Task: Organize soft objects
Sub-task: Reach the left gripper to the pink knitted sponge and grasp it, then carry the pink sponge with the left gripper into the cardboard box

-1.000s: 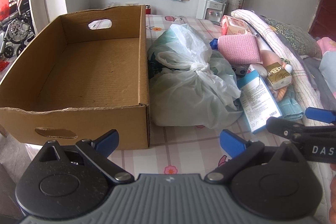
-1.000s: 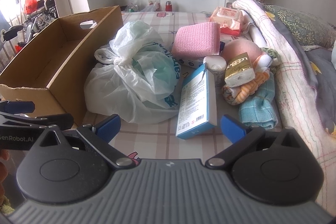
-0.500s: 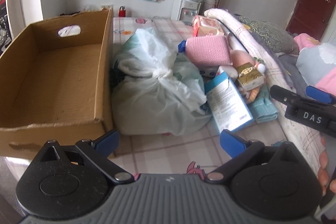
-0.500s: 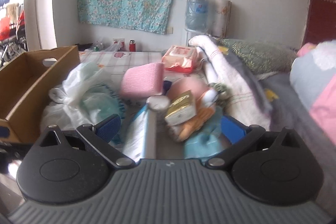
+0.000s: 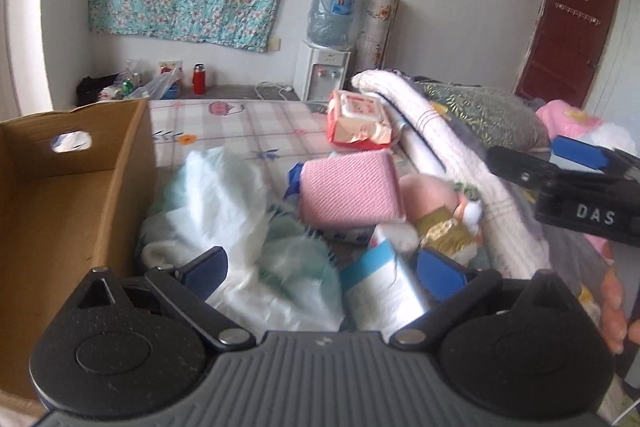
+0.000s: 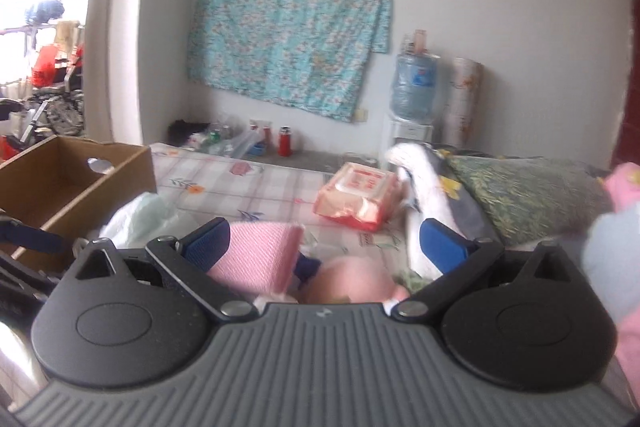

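Cardboard box and a heap of soft things on the checked bedsheet

We hold both tongs with their jaws spread wide and nothing between them: our left gripper (image 5: 320,269) hangs over the knotted white plastic bag (image 5: 224,211) that lies just beside the cardboard box (image 5: 76,203), and our right gripper (image 6: 324,241) hangs above the pink knitted pad (image 6: 260,257), on the bag's far side from the box. Next to that pad we see a pink plush toy (image 5: 428,193), with a blue-and-white carton (image 5: 380,291) near it, and a red wet-wipes pack (image 6: 358,195) lies farther from the box.
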`<action>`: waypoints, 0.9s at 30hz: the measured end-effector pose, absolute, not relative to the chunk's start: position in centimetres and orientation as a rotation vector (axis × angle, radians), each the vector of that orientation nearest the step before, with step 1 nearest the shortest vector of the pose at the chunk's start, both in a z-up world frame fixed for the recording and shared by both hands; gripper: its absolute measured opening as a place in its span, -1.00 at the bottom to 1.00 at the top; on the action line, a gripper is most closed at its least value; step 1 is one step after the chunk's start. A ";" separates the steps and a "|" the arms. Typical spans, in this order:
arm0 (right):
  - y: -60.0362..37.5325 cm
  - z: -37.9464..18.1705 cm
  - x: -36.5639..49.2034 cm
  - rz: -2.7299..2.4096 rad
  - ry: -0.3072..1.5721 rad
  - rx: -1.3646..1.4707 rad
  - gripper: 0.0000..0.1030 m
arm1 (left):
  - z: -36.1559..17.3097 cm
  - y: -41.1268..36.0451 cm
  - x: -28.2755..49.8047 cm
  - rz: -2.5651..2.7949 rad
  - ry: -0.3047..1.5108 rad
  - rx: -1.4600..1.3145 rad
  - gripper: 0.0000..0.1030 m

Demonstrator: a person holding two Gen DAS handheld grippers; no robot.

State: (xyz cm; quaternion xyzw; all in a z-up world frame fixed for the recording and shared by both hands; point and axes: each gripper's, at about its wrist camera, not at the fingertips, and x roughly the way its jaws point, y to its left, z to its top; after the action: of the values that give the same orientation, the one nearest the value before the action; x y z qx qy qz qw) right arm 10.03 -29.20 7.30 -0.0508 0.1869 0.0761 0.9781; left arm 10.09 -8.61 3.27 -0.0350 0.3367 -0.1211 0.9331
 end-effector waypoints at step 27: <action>-28.4 -0.1 30.2 0.590 0.870 0.071 -0.19 | -3.7 -12.7 21.7 -0.364 0.956 -0.286 0.16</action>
State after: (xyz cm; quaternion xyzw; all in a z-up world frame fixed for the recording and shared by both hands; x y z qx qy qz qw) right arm 30.22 -28.45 -0.11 0.0337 0.4151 0.2816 0.8644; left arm 21.71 -12.73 -3.70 -0.1365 0.4559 -0.1737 0.8622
